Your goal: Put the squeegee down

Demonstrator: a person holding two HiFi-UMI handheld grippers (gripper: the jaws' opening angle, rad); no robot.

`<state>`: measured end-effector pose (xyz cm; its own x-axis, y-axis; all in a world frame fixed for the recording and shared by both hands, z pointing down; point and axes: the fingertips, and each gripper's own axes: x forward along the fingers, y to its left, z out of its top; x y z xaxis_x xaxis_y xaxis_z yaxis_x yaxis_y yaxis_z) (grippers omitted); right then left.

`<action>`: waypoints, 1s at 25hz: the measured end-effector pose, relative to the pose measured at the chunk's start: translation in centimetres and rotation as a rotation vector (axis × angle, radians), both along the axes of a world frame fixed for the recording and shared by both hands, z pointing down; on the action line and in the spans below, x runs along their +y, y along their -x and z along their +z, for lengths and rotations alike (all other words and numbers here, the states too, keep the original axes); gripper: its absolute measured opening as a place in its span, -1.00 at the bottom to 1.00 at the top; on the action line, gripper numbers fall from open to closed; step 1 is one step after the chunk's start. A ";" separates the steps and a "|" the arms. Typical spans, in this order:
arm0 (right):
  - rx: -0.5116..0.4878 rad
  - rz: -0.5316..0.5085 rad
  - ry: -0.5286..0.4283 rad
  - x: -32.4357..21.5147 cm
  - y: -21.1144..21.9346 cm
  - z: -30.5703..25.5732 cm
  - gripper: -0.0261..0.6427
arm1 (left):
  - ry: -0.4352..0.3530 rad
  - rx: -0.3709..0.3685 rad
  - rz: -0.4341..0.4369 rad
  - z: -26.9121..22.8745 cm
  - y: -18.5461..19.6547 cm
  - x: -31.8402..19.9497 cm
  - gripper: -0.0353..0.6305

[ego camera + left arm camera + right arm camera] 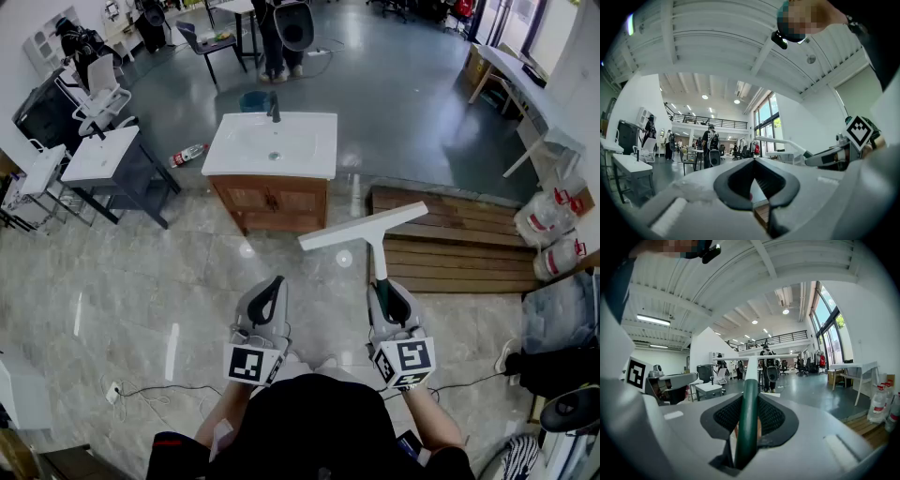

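Observation:
The squeegee [365,228] has a long white blade on a dark green handle. My right gripper [385,287] is shut on that handle and holds it out level over the tiled floor, blade forward. In the right gripper view the green handle [748,414] runs between the black pads of the right gripper [750,398], and the blade [754,358] crosses ahead. My left gripper [274,285] hangs beside it at the same height, its tips together with nothing in them. In the left gripper view the left gripper [753,161] shows its tips meeting, and the squeegee [780,140] shows off to the right.
A white washbasin on a wooden cabinet [272,150] stands straight ahead. A low wooden platform [459,239] lies to the right, with water bottles [553,230] beyond it. White tables [98,157] stand at the left. A cable [141,389] trails on the floor. A person [281,37] stands at the back.

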<state>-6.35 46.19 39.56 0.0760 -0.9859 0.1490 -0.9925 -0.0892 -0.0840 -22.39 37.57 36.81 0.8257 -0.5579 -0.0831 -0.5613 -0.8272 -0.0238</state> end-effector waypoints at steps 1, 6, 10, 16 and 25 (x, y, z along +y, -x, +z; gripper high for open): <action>-0.005 0.003 0.001 -0.1 0.0 0.0 -0.63 | 0.004 -0.001 -0.004 0.1 0.2 -0.1 -0.89; -0.012 0.000 0.004 -0.9 1.0 -0.2 -0.63 | 0.018 0.004 -0.011 0.1 1.8 -0.4 -0.89; -0.013 -0.017 0.021 -2.3 2.7 0.3 -0.63 | 0.030 0.017 -0.029 0.2 3.3 -1.0 -0.89; 0.000 -0.038 0.037 -4.0 5.1 0.5 -0.64 | 0.046 0.026 -0.040 0.5 5.1 -1.8 -0.89; -0.017 -0.049 0.016 -5.4 7.8 0.7 -0.63 | 0.069 0.048 -0.038 1.3 7.1 -3.4 -0.89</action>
<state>-14.18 40.75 40.21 0.0254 -0.9859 0.1656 -0.9941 -0.0424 -0.0997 -29.53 34.20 38.14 0.8000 -0.5943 -0.0822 -0.5912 -0.8042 0.0604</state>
